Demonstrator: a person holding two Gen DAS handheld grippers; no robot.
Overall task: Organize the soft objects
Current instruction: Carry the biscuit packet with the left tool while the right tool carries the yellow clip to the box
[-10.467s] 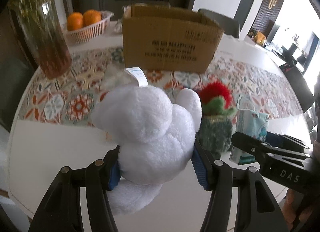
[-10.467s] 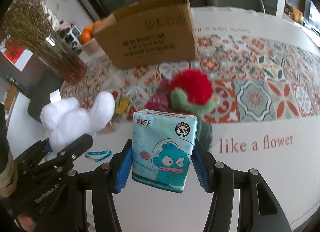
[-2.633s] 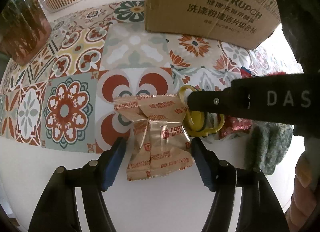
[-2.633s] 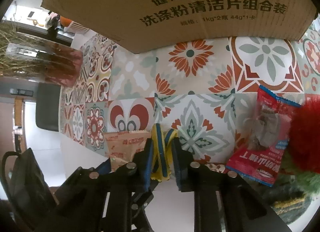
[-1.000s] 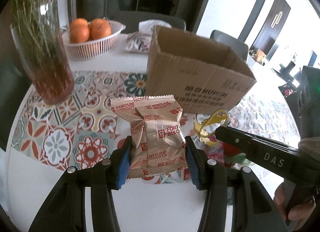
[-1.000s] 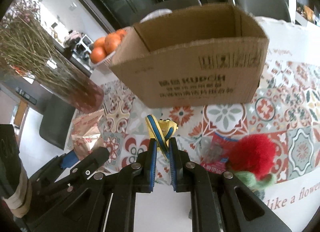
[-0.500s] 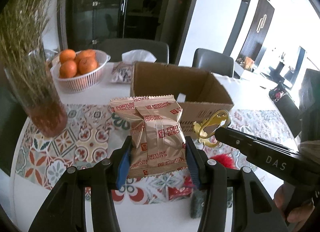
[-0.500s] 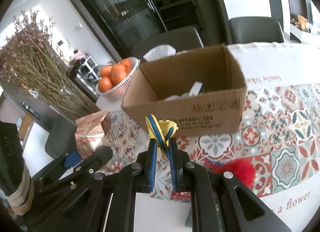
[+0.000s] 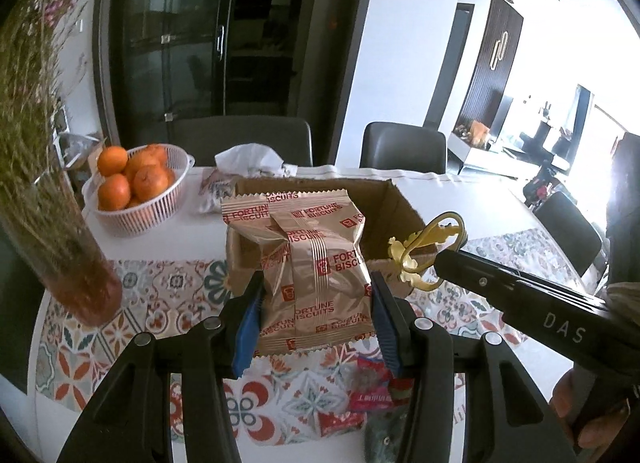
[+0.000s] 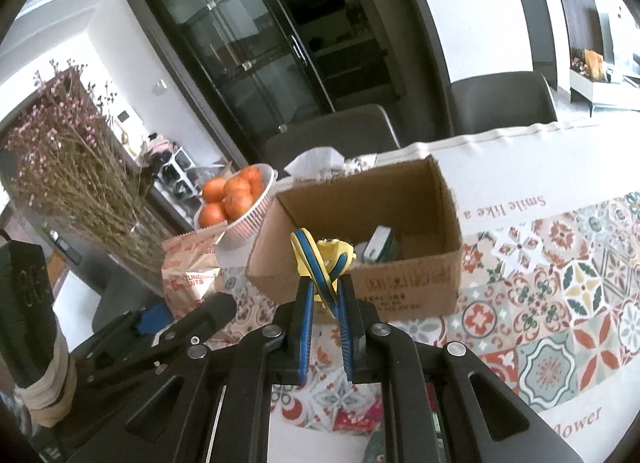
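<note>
Left gripper (image 9: 316,311) is clamped on the sides of a brown biscuit packet (image 9: 304,267), carried upright in the air just short of the cardboard box (image 10: 400,263), while the right gripper (image 10: 324,305) is pinched tight on a small yellow-and-blue clip (image 10: 322,263), also just short of the box. To do this well, I'd say bring each load fully over the box's open mouth before letting go, one at a time, low enough that the puffy packet doesn't catch the near wall and tip out. The count: one box with at least one pack already inside, one biscuit packet, one clip, two grippers; left of the box, one basket (image 9: 144,215) with five oranges showing, and one vase (image 9: 68,263) of dried flowers.
</note>
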